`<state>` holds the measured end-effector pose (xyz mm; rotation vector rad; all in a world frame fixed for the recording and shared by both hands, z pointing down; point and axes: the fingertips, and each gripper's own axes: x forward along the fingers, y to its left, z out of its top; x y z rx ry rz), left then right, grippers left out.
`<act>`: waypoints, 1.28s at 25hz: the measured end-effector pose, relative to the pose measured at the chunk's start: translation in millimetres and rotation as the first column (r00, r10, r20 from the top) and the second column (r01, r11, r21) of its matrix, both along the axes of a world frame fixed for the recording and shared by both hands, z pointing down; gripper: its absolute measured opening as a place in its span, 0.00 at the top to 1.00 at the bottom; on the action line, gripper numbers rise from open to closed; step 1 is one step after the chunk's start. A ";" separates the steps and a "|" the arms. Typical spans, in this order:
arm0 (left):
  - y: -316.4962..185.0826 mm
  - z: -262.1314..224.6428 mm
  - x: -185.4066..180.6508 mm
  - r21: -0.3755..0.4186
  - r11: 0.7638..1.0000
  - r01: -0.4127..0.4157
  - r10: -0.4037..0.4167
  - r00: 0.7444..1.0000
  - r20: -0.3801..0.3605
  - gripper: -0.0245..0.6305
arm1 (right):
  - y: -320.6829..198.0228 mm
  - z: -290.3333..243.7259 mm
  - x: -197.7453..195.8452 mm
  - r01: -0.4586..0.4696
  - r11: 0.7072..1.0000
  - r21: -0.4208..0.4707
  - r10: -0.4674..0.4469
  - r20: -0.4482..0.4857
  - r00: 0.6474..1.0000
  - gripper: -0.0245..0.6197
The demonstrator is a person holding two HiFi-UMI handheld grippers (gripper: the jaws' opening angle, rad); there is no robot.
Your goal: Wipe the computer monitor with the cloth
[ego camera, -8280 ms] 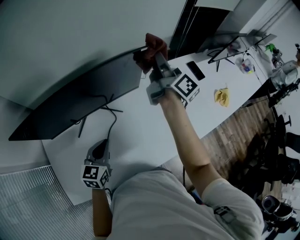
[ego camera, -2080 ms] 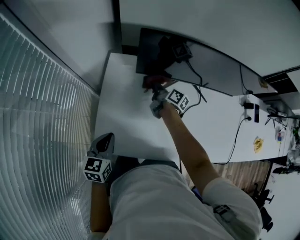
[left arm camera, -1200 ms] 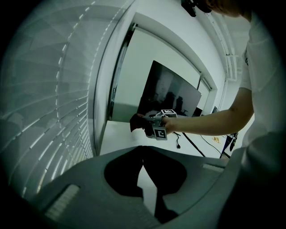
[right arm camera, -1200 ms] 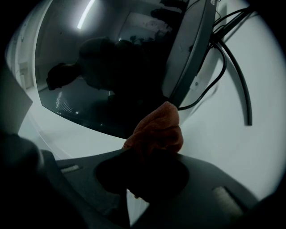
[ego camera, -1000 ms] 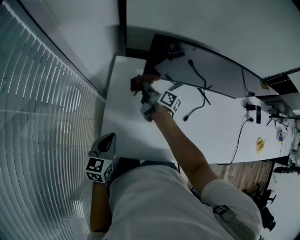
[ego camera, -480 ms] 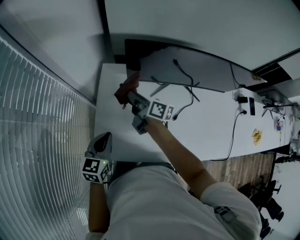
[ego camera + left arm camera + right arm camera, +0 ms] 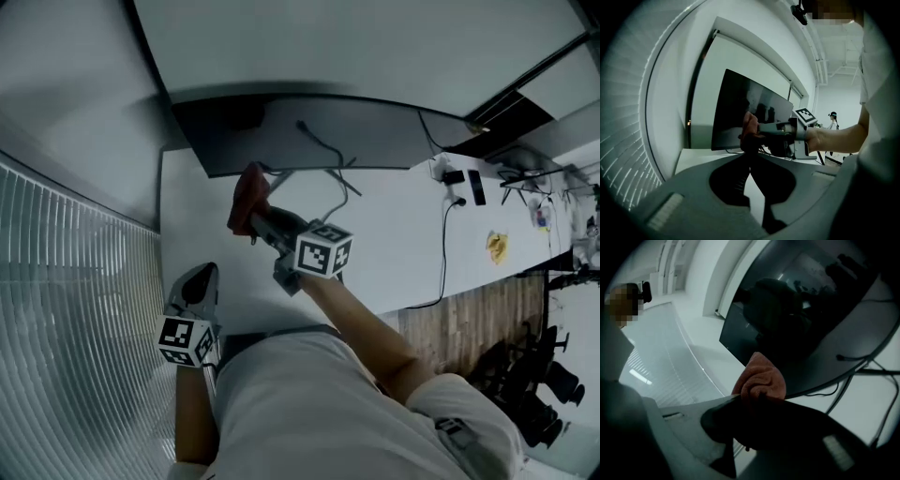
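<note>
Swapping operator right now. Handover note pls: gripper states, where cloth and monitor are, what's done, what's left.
Right gripper: shut on the red cloth, arm stretched forward over the white desk.
Left gripper: shut, nothing in it, held low at the desk's near edge.
Monitor: stands at the back of the desk, dark screen. The cloth is by its lower edge near the left end; contact cannot be confirmed.
Done: cloth is picked up and brought to the screen. How much is already wiped does not show.
Left: probably wipe across the rest of the screen, keeping the right gripper shut.
</note>
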<state>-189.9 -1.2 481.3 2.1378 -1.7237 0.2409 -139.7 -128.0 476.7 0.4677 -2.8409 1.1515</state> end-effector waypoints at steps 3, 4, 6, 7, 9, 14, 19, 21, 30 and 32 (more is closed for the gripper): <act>-14.1 -5.0 16.8 0.018 0.999 -0.038 0.038 0.999 -0.006 0.95 | 0.9 -8.0 30.0 -0.005 0.996 0.085 0.009 -0.048 0.999 0.85; -18.5 -6.8 22.5 0.023 0.998 -0.052 0.053 0.999 -0.006 0.95 | 1.5 -10.3 40.1 -0.007 0.994 0.110 0.013 -0.062 0.998 0.85; -26.0 -9.9 34.0 0.030 0.996 -0.083 0.083 0.997 -0.003 0.95 | 2.5 -15.8 61.1 -0.018 0.987 0.159 0.033 -0.093 0.995 0.85; -29.5 -10.8 39.4 0.033 0.995 -0.098 0.098 0.995 0.001 0.95 | 2.7 -18.4 71.3 -0.026 0.983 0.179 0.046 -0.107 0.993 0.85; -37.2 -11.9 49.7 0.039 0.991 -0.129 0.129 0.992 0.010 0.95 | 2.3 -22.1 90.2 -0.036 0.977 0.212 0.065 -0.132 0.989 0.85; -50.7 -16.0 75.3 0.050 0.980 -0.194 0.193 0.981 0.019 0.95 | 4.8 -29.2 138.8 -0.063 0.953 0.295 0.125 -0.198 0.972 0.85; -59.3 -25.7 99.6 0.070 0.963 -0.259 0.259 0.966 0.020 0.95 | 10.0 -36.4 187.3 -0.100 0.910 0.403 0.226 -0.280 0.933 0.85; -61.3 -28.9 106.9 0.079 0.956 -0.284 0.283 0.959 0.025 0.95 | 13.5 -38.7 204.0 -0.112 0.894 0.433 0.260 -0.300 0.918 0.85; -59.4 -34.5 131.2 0.121 0.928 -0.352 0.350 0.936 0.041 0.95 | 41.7 -37.8 263.5 -0.126 0.839 0.530 0.367 -0.377 0.850 0.85; -56.4 -34.5 135.4 0.120 0.925 -0.361 0.358 0.933 0.042 0.95 | 45.8 -39.2 270.8 -0.139 0.835 0.533 0.381 -0.377 0.844 0.85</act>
